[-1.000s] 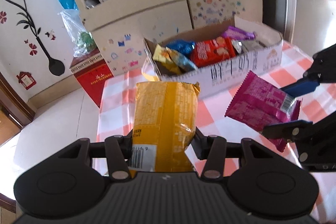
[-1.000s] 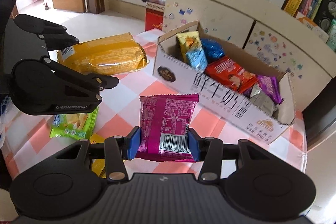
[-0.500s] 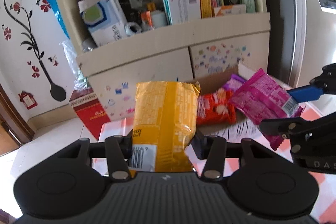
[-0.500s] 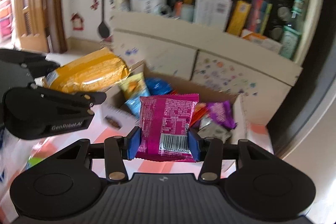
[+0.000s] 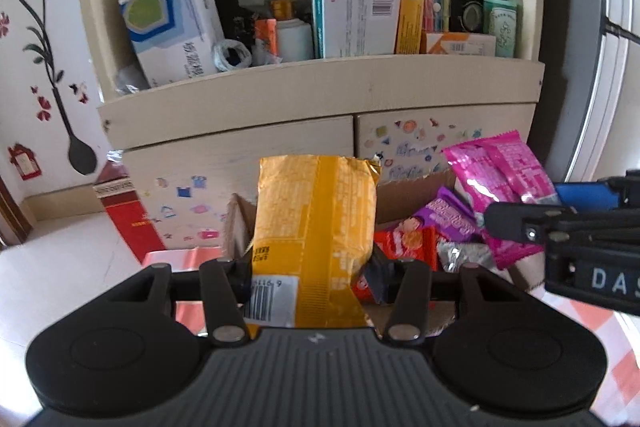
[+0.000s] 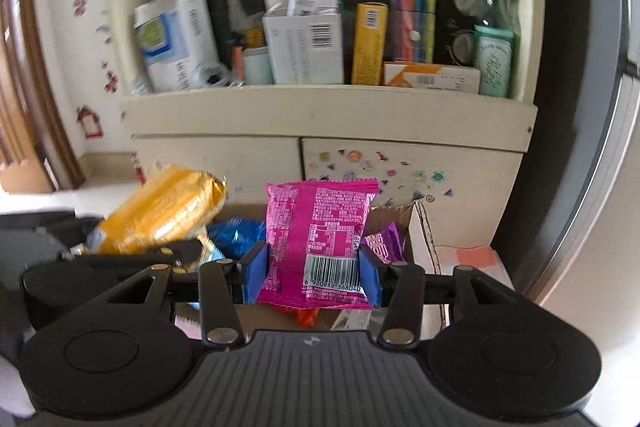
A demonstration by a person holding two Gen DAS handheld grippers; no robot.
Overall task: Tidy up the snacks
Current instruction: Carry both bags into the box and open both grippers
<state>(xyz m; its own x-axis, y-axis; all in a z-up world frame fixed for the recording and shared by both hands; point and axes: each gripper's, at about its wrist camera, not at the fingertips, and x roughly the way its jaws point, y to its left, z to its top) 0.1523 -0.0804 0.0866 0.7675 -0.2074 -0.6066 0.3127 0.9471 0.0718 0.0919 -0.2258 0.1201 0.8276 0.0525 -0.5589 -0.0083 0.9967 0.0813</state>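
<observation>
My left gripper is shut on a yellow snack bag, held upright over the left part of the open cardboard box. My right gripper is shut on a pink snack packet, held over the same box. The pink packet and right gripper show at the right of the left wrist view; the yellow bag shows at the left of the right wrist view. The box holds a red packet, a purple packet and a blue packet.
A cream cabinet stands right behind the box, its open shelf crowded with cartons, a bottle and a microwave. A red box stands on the floor at the left. The pink checked tablecloth shows at the right.
Both grippers, each still holding its packet, have moved forward from above the table to over the box. The cabinet is now much closer.
</observation>
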